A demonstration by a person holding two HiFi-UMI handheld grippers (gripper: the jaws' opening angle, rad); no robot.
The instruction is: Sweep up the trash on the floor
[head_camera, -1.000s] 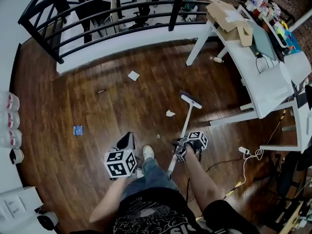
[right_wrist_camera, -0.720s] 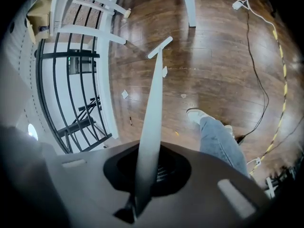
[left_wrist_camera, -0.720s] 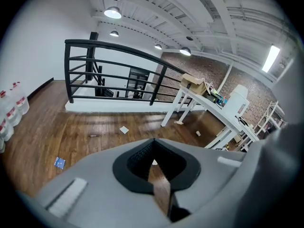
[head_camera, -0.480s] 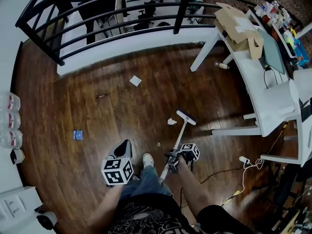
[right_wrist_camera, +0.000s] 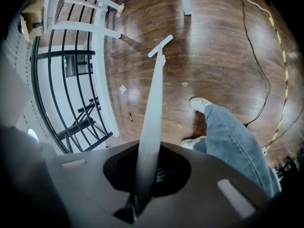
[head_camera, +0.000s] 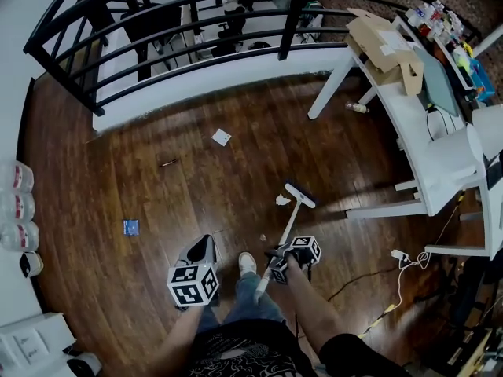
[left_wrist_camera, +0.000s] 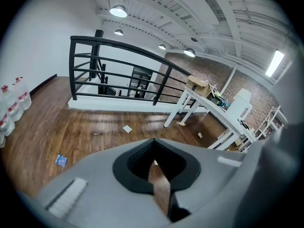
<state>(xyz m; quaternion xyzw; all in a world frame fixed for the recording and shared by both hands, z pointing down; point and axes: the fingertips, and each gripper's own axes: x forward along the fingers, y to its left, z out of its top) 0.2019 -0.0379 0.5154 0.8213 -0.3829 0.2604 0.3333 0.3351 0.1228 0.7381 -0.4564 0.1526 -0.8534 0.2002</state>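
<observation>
Our right gripper [head_camera: 279,260] has its fingers closed on the broom [head_camera: 290,223]. Its slim white handle runs away from them down to a narrow white-backed head [head_camera: 299,195], which rests on the floor [head_camera: 94,195] ahead of the fingers. A crumpled white scrap [head_camera: 282,200] lies just beside the head's left end; we cannot tell whether they touch. A small pale crumb [head_camera: 262,238] sits nearer, between the two sets of fingers and slightly ahead. Our left gripper [head_camera: 206,246] holds nothing: its fingers stand a narrow slit apart, with only floor showing through.

Farther ahead of the left fingers lie a white paper square [head_camera: 222,137] and a dark stick [head_camera: 167,162]. Well to their left lies a blue packet [head_camera: 130,227]. Our shoe [head_camera: 247,263] stands between the grippers.

Room is widest ahead and to the left, with bare boards up to the white kerb [head_camera: 204,78] under the black railing [head_camera: 289,14]. To the right of the broom head the legs of the counter [head_camera: 413,132] close in. A white cable [head_camera: 399,255] lies on the floor to the right of the right fingers.

An open cardboard box [head_camera: 381,42] sits at the counter's far end, its contents out of sight. Clear jugs [head_camera: 14,206] line the wall far to the left; we cannot tell whether they are full.
</observation>
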